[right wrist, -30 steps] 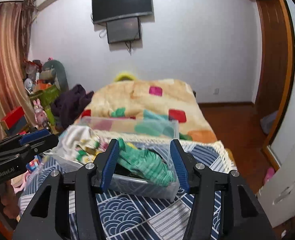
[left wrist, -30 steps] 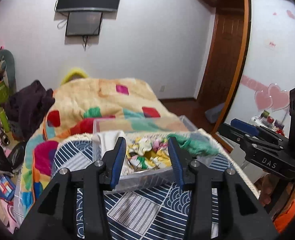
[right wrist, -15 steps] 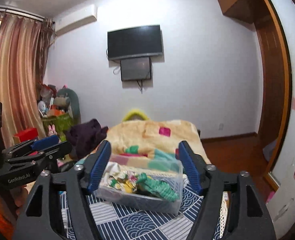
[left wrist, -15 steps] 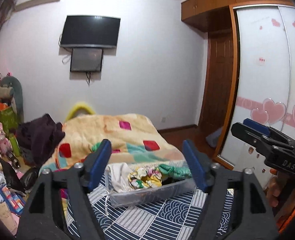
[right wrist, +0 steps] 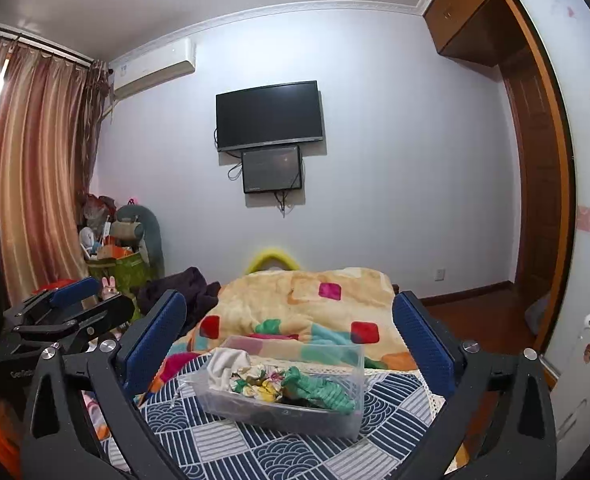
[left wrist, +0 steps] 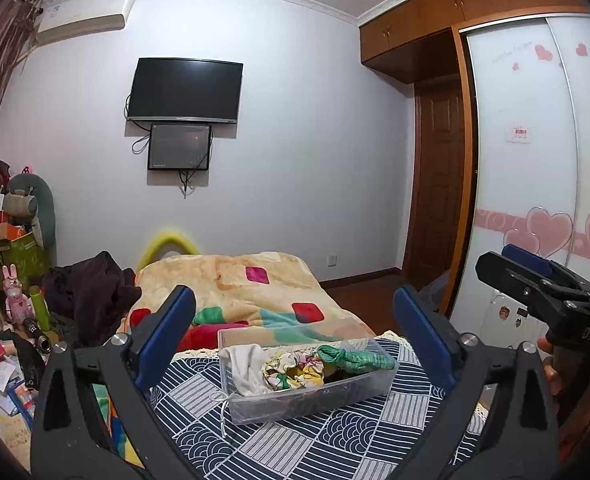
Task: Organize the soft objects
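Observation:
A clear plastic bin sits on a navy patterned cloth on the bed. It holds a white cloth, a yellow floral cloth and a green cloth. My left gripper is open and empty, raised well back from the bin. My right gripper is open and empty, also raised back; it shows at the right of the left wrist view.
A peach blanket with coloured squares covers the bed beyond the bin. Dark clothes and toy clutter lie left. A wardrobe and door stand right. A TV hangs on the far wall.
Both grippers have pulled up and back from the bin and opened wide. The bin now looks smaller and lower in both views, with the cloths left inside it.

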The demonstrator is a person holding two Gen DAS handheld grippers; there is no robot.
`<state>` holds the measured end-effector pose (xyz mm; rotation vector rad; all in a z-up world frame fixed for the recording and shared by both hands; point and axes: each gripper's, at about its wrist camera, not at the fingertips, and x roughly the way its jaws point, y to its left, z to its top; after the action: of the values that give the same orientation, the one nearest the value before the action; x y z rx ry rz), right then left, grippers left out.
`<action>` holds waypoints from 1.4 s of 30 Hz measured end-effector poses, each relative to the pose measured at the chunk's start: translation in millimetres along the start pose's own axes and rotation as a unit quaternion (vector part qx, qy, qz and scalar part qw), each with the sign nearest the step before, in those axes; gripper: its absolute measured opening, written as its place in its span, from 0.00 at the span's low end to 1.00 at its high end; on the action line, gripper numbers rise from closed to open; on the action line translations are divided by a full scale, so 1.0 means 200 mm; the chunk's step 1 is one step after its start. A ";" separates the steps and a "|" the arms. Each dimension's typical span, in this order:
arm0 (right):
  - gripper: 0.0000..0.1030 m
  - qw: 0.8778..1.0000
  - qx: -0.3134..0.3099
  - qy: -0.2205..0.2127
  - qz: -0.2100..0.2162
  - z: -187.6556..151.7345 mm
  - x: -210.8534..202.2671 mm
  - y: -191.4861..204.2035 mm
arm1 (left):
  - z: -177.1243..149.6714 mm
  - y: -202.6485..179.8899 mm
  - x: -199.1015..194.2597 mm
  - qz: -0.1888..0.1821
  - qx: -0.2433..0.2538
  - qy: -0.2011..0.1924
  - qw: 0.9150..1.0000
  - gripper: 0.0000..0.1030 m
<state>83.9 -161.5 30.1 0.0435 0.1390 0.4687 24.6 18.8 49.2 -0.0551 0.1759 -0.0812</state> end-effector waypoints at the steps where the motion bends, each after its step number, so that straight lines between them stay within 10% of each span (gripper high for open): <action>1: 1.00 1.000 0.001 0.000 0.002 0.00 0.00 0.00 | 0.00 0.00 0.00 -0.002 -0.001 0.000 1.000 0.98; 42: 1.00 1.000 0.025 0.016 0.005 -0.04 -0.05 -0.08 | -0.04 0.02 0.02 -0.014 -0.007 0.013 1.000 0.99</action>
<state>80.6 -179.6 21.4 0.0863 0.1818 0.4758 27.8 23.0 40.1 -0.0698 0.2014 -0.1084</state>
